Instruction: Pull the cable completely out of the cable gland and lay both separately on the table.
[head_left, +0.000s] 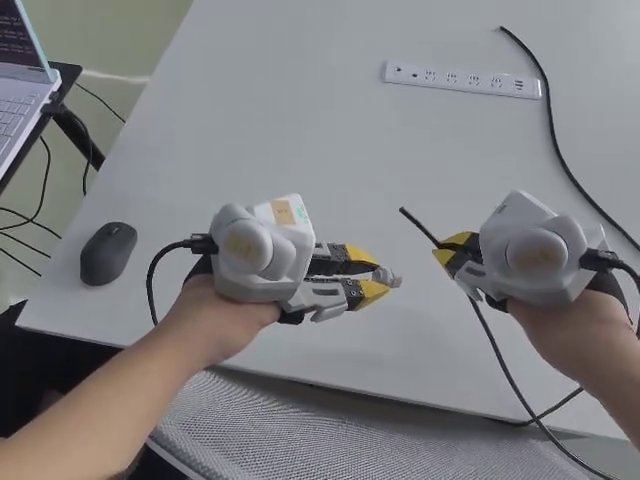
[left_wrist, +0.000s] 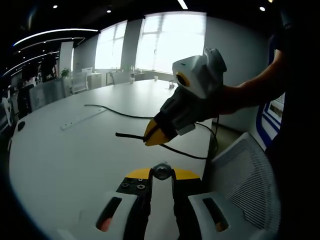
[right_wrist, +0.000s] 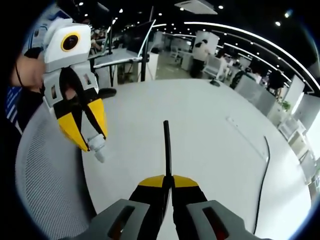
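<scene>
Cable gland (head_left: 389, 281) and cable (head_left: 418, 227) are separated. In the head view we see a clear gap between them, with no part of the cable inside the gland.

We find the cable gland, a small pale grey fitting, clamped between the yellow-tipped jaws of the left gripper (head_left: 368, 275). The jaws are closed on it, and it projects just past the tips. In the left gripper view it sits centred between those tips.

The right gripper (head_left: 447, 250) has its jaws closed on the black cable. A short, straight free end extends forward beyond the tips. The rest of the cable runs back from the gripper, past the near edge of the table (head_left: 300, 130), and down out of view.

Both grippers are held side by side near that edge, tips turned toward each other, near but not touching. We cannot tell whether the gland or the cable's free end touches the table surface.

Farther back on the table lies a white power strip (head_left: 462, 80). A black cord (head_left: 556, 140) curves along the right side; we cannot tell whether it joins the held cable. A dark mouse (head_left: 107, 252) rests near the left edge, and a laptop (head_left: 18, 95) stands on a dark stand beside the table. A mesh chair (head_left: 300, 435) shows below the near edge.
</scene>
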